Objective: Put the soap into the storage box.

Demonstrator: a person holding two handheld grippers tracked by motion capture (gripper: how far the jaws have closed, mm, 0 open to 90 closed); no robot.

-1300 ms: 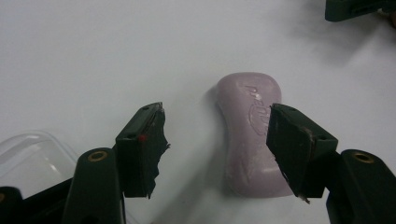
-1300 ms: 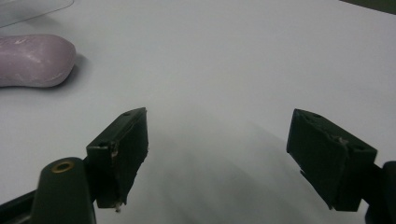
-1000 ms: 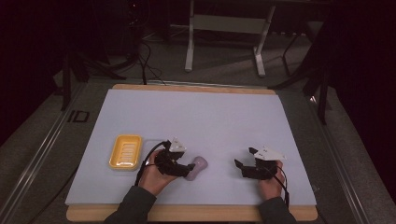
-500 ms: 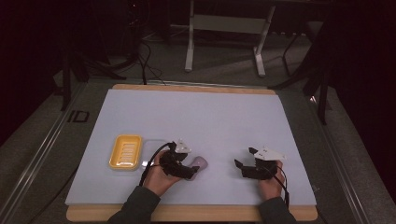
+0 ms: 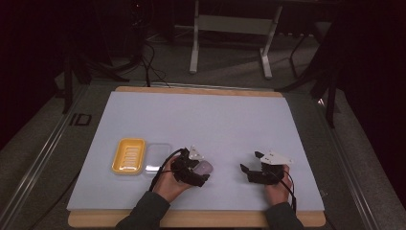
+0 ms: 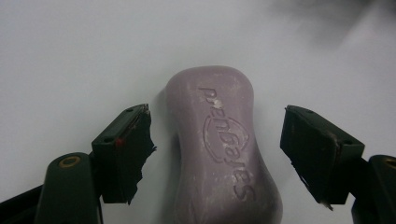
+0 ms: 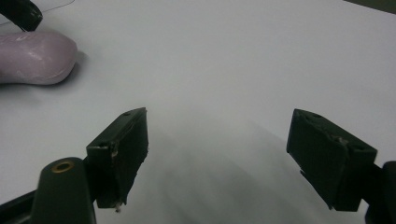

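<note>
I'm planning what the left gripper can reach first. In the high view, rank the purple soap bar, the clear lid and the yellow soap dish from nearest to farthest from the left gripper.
1. purple soap bar: between the open jaws of the left gripper.
2. clear lid: just left of that hand.
3. yellow soap dish: farther left, beside the lid.

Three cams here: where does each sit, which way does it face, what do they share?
High view: above the person's side, looking forward and down on the table; both forearms, left gripper, right gripper.
Left gripper view: rides the left gripper, looking along its spread jaws at the purple soap bar between them.
Right gripper view: rides the right gripper, jaws apart over bare mat.
Shared: the soap bar shows in all three.
</note>
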